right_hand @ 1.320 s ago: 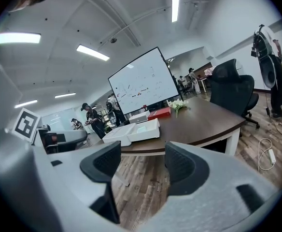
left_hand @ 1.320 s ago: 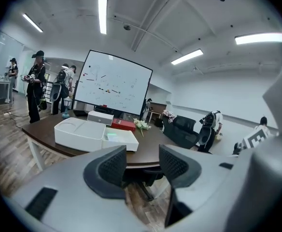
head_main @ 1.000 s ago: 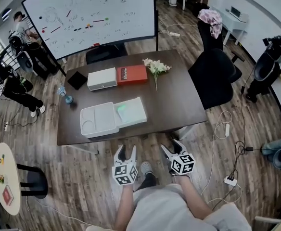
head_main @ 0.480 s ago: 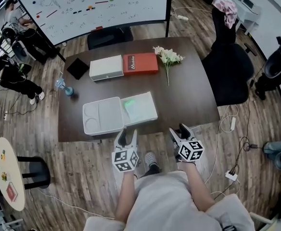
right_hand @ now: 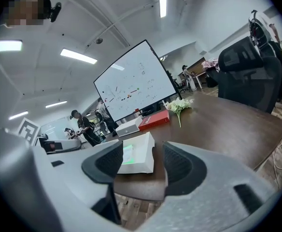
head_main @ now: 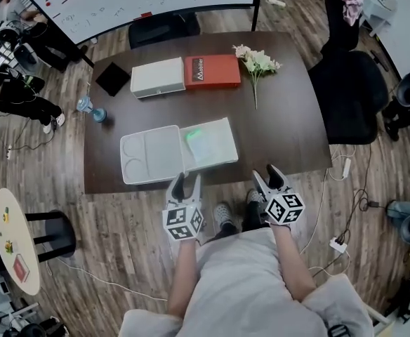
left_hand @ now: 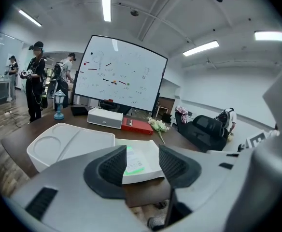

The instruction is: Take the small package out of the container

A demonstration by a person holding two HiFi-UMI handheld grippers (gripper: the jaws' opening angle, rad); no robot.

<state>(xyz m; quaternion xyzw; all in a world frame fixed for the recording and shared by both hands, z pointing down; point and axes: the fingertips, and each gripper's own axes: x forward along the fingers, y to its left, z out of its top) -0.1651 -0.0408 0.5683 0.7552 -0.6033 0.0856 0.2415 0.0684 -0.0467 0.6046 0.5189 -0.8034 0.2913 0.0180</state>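
Hovering off table (head_main: 289, 139) edge, left gripper (head_main: 187, 181) jaws apart, right gripper (head_main: 268, 175) jaws apart, just narrowing, both empty, container (head_main: 145, 159) ahead

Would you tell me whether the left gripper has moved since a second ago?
Yes. The left gripper has come forward: a strip of floor lay between it and the near edge of the table; now its tips overlap that edge.
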